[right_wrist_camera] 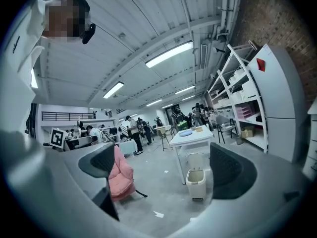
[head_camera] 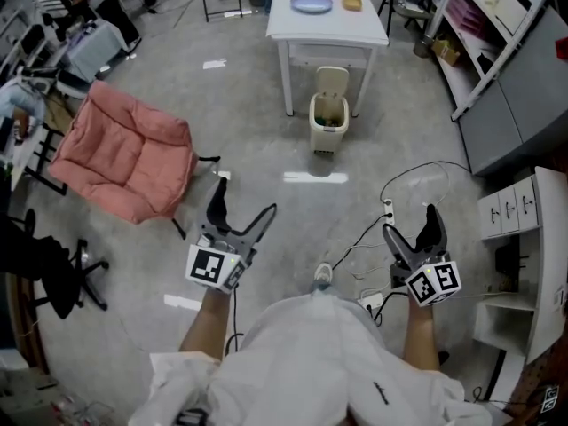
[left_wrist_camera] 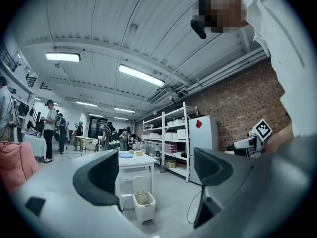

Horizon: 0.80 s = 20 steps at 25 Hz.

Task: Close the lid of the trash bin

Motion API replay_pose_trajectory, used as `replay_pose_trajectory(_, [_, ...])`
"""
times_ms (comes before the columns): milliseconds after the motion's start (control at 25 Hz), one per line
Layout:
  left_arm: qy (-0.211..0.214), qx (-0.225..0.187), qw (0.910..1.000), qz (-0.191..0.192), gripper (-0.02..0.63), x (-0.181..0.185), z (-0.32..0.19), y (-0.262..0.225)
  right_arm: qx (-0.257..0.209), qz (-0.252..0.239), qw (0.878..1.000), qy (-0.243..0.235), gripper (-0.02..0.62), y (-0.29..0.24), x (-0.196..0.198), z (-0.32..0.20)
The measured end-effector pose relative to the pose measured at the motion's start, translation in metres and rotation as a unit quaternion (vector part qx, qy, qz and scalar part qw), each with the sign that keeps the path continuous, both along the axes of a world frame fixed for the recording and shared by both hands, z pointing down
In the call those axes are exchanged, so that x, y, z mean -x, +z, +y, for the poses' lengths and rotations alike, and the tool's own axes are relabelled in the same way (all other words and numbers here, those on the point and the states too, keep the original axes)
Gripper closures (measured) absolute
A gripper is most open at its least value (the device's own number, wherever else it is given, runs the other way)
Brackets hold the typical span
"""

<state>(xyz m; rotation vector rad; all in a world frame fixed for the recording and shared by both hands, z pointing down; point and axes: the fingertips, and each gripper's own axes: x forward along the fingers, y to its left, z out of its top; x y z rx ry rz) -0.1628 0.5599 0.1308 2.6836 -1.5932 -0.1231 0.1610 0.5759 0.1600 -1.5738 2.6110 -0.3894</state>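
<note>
Currently, my left hand-held gripper (head_camera: 245,197): jaws apart, nothing between.
My right hand-held gripper (head_camera: 410,220): jaws apart, nothing between.
Trash bin (head_camera: 328,122): well ahead of both, by white surface (head_camera: 284,25).
Lid (head_camera: 332,80): standing up, bin open.

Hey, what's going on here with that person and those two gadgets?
A person holds a left gripper and a right gripper, both open and empty. Ahead on the floor, by a white table, stands a cream trash bin with its lid up. Neither gripper is near it.
</note>
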Motion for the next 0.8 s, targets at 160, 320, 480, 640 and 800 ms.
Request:
replay_pose_trajectory(160, [-0.004,0.002,1.0000,-0.003,0.152,-0.024,-0.021,0.000,0.003,-0.005,1.000,-0.012,0.008,0.006,-0.018,-0.025])
replay_pose_trajectory(320, [-0.009,0.006,0.9999,-0.005,0.152,-0.044,-0.037,0.004,0.003,-0.013,1.000,-0.023,0.008,0.009,-0.034,-0.047])
replay_pose_trajectory(480, [-0.018,0.002,0.9998,-0.003,0.152,-0.064,-0.053,0.000,0.001,-0.017,0.999,-0.040,0.008,0.008,-0.046,-0.065])
replay_pose_trajectory(640, [-0.025,0.001,0.9997,0.002,0.153,-0.076,-0.062,-0.002,-0.002,-0.020,0.999,-0.049,0.008,0.007,-0.056,-0.081])
replay_pose_trajectory(800, [-0.026,0.008,0.9996,0.003,0.153,-0.081,-0.069,0.001,-0.003,-0.023,0.999,-0.050,0.008,0.006,-0.064,-0.092])
